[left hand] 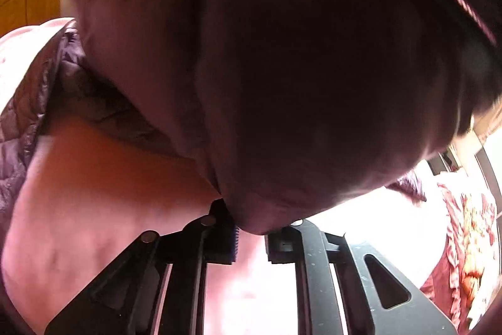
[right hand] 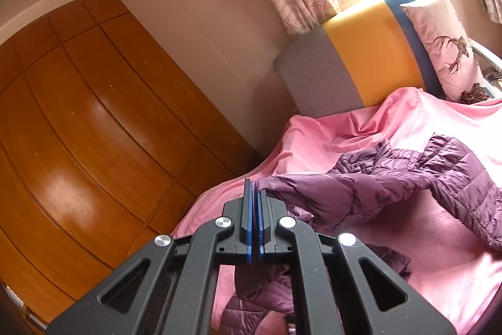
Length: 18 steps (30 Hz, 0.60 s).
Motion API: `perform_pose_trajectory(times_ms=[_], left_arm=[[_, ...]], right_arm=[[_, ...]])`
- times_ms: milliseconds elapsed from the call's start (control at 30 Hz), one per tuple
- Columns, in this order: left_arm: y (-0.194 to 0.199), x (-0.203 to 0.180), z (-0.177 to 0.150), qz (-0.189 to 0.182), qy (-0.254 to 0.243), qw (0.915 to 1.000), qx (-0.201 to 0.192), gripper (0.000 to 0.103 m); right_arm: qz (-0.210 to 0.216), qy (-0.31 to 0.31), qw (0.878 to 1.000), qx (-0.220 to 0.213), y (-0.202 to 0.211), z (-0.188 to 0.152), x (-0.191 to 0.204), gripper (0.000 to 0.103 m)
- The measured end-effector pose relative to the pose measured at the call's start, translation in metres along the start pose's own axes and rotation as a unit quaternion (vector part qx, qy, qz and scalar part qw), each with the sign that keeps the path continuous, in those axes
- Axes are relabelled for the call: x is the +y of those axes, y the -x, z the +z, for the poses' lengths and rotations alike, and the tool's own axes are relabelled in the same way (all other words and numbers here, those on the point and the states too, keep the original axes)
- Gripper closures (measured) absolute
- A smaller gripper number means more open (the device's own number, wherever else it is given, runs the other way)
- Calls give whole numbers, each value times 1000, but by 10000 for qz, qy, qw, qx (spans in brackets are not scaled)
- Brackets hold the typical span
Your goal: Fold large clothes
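Both grippers grip the jacket [right hand: 439, 178] — right gripper [right hand: 253, 218] clamped on a sleeve end at 6 o'clock, left gripper [left hand: 251, 240] pinching a fold. Jacket sprawls crumpled on the pink sheet [right hand: 392, 121] at 3 o'clock — folding barely started.

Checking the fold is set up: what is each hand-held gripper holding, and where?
Both pinch the purple puffer jacket: right hand-held gripper shut on a fabric edge; left hand-held gripper apparently shut on a hanging fold's tip.
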<state>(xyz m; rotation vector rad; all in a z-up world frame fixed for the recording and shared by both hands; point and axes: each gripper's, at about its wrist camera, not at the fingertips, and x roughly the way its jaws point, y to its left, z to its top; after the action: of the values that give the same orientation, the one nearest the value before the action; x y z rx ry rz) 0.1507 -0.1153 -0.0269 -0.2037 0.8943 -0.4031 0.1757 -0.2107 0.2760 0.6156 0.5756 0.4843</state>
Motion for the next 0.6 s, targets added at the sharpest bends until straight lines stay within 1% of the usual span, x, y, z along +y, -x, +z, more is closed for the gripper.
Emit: perform_pose_trajectory(times_ms=[100,133,200,233,300,367,467,500,533,567,600], left_arm=[[25,25,-7,-42,-154,9999,0,95],[38,38,-8,-102,-142,9998,28,95],[62,59,-9,-102,-192,9998,-11,96],[80,73,-7,-95,-232,9997,-53,97],[116,99,-2,13,-311,9993,-219,97],[158,129,10,211,-360,9981,-463,98],[221,164,33,539,-494,9934,-886,98],[241,171,39,553,-545,9918,-1017,98],[253,169,51,536,-653,9896,-1164,99],[270,170,53,502,-816,9874,-1260,102],[280,169,52,446,-994,9854,-1312,102]], right_arm=[[-102,-11,9999,-63,7,1,-5,101],[-132,-15,9999,-65,9,1,-6,101],[-246,22,9996,-109,15,0,-10,101],[-294,20,9995,-122,17,-1,-12,101],[-376,-10,9992,-162,26,-3,-19,101],[-444,-66,9988,-202,35,-6,-26,101],[-508,-124,9982,-282,56,-18,-39,101],[-536,-105,9981,-298,64,-25,-44,101],[-573,-87,9979,-302,70,-31,-45,101],[-647,-24,9975,-291,80,-43,-51,101],[-765,65,9967,-261,89,-56,-55,101]])
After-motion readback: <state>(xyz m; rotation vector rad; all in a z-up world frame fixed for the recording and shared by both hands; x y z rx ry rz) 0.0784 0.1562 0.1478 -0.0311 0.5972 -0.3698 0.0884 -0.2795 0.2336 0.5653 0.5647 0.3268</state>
